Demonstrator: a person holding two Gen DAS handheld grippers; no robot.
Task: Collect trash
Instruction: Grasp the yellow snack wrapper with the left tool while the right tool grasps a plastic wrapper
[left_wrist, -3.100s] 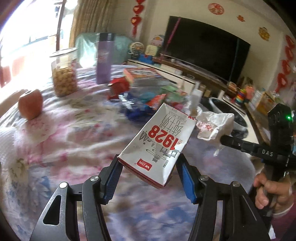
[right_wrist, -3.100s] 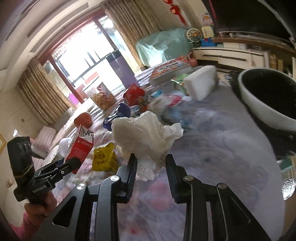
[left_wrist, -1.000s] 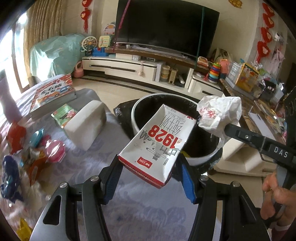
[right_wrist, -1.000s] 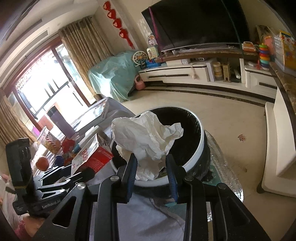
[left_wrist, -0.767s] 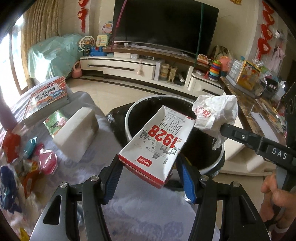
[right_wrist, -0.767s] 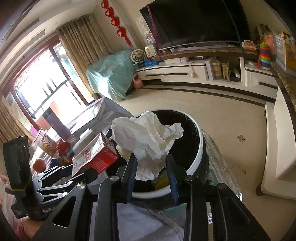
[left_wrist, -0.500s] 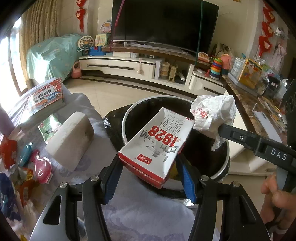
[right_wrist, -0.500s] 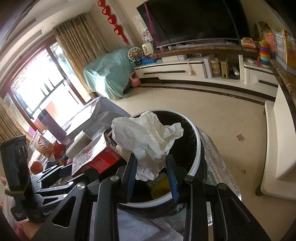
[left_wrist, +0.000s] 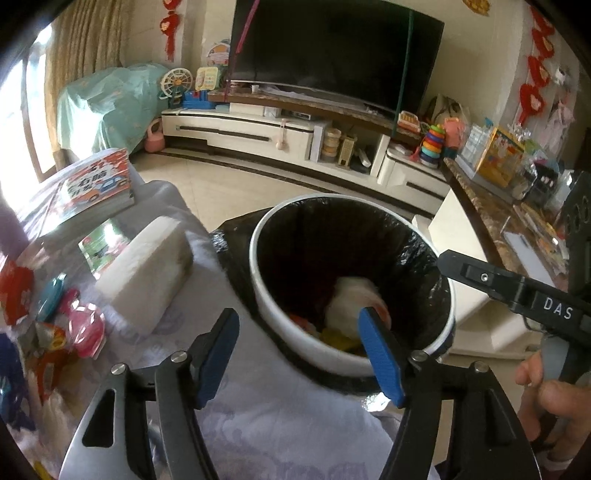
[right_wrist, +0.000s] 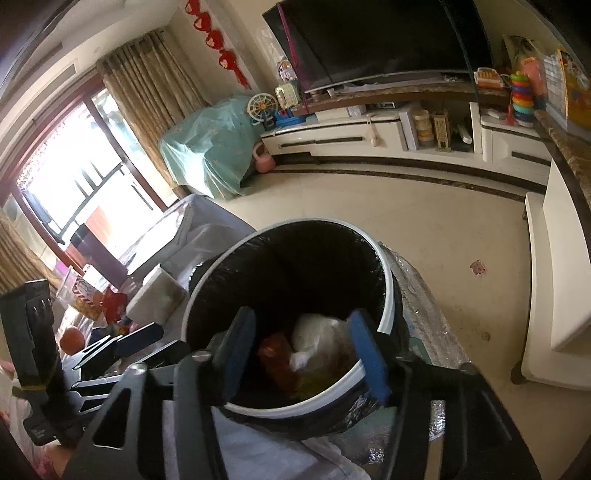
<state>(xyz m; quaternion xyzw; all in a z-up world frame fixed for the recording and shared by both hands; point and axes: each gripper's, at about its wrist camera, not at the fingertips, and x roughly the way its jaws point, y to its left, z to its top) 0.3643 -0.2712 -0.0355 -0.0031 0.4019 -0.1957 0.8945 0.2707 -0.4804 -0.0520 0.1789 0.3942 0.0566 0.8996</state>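
Now both pieces of trash lie at the bottom of the round white bin (right_wrist: 384, 306), below the two grippers. Seen from the right wrist, the crumpled white paper (right_wrist: 317, 332) rests against the red milk carton (right_wrist: 277, 354) on the glossy black liner, and both show through the gap of the right gripper (right_wrist: 303, 354), whose blue-padded jaws are opening with nothing pressed between them. From the left wrist, the left gripper (left_wrist: 299, 354) hangs over the near rim of the bin (left_wrist: 295, 343); its jaws are opening too, spread wide and empty, with the pale, blurred paper (left_wrist: 351, 299) well beneath them. Beside the bin stands the desk (left_wrist: 258, 424) under a soft lilac flowered cloth, carrying a white rectangular block (left_wrist: 147, 273), shiny pink and red wrappers (left_wrist: 77, 328) and a flat picture book (left_wrist: 96, 184).
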